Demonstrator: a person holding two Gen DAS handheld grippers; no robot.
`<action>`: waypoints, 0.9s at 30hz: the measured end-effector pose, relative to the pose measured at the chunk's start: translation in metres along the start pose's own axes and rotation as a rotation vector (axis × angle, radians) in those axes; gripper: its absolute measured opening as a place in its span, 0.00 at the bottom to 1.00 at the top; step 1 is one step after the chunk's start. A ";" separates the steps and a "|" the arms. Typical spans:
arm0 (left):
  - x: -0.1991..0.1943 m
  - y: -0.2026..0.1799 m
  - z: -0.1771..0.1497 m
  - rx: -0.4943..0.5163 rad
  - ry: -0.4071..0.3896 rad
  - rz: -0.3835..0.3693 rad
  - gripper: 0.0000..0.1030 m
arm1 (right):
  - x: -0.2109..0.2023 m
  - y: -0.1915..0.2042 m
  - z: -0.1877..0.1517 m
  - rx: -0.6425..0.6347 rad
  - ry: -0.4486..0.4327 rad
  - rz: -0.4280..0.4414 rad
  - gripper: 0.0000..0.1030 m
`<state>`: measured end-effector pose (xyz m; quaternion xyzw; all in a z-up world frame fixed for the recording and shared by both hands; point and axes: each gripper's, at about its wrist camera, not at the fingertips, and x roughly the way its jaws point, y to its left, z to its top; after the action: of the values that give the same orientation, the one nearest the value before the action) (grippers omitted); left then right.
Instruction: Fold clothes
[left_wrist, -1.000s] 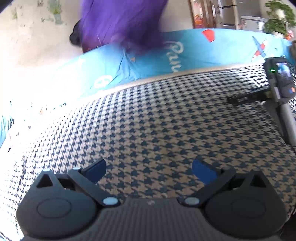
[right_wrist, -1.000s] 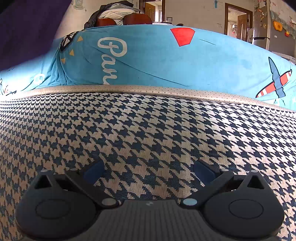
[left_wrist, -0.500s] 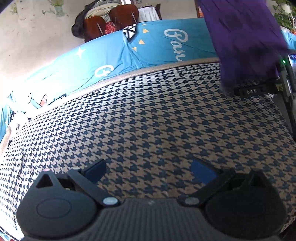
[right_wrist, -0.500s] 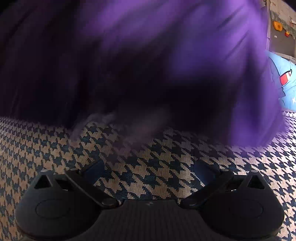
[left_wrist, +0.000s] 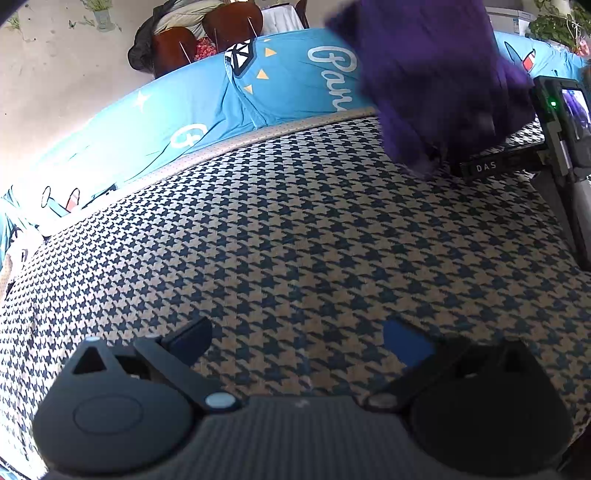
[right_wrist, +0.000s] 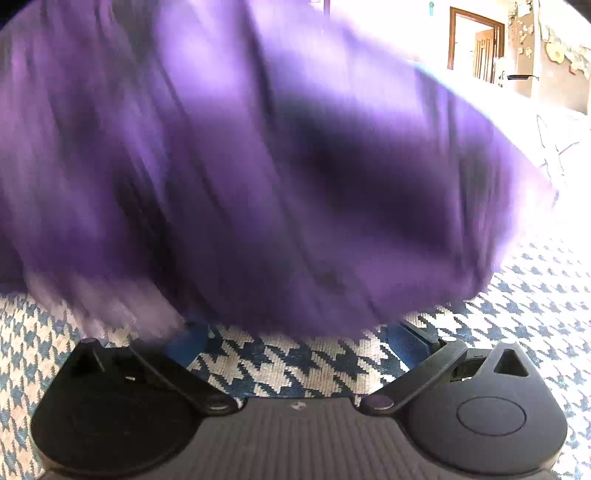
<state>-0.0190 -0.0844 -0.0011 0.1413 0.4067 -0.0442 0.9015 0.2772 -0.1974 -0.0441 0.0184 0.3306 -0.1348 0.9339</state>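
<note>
Blurred purple fabric garment (right_wrist: 258, 166) is hanging just above the houndstooth-patterned cloth surface (left_wrist: 295, 251), right in front of the right tongs (right_wrist: 299, 341). Right tongs are sitting spread, gripping nothing. Left tongs (left_wrist: 299, 338) are also spread, empty, well apart from the garment.

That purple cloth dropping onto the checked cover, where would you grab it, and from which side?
Probably its lower edge. In the right wrist view the purple cloth hangs bunched and blurred just ahead of the right gripper, whose jaws stand open, its hem near the houndstooth cover. Coming in level from the front should let the jaws close on that hem. The left gripper sits farther off.
</note>
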 end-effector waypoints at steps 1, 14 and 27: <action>0.002 -0.001 0.000 -0.001 0.005 0.003 1.00 | 0.002 0.000 0.001 0.000 -0.001 0.001 1.00; 0.010 -0.004 -0.005 0.011 0.046 0.009 1.00 | 0.033 -0.003 0.017 -0.007 -0.006 0.007 1.00; 0.014 0.001 -0.003 -0.015 0.059 0.014 1.00 | 0.068 -0.009 0.038 -0.006 -0.009 0.012 1.00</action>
<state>-0.0114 -0.0824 -0.0134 0.1384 0.4325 -0.0307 0.8904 0.3485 -0.2269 -0.0566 0.0170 0.3267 -0.1280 0.9363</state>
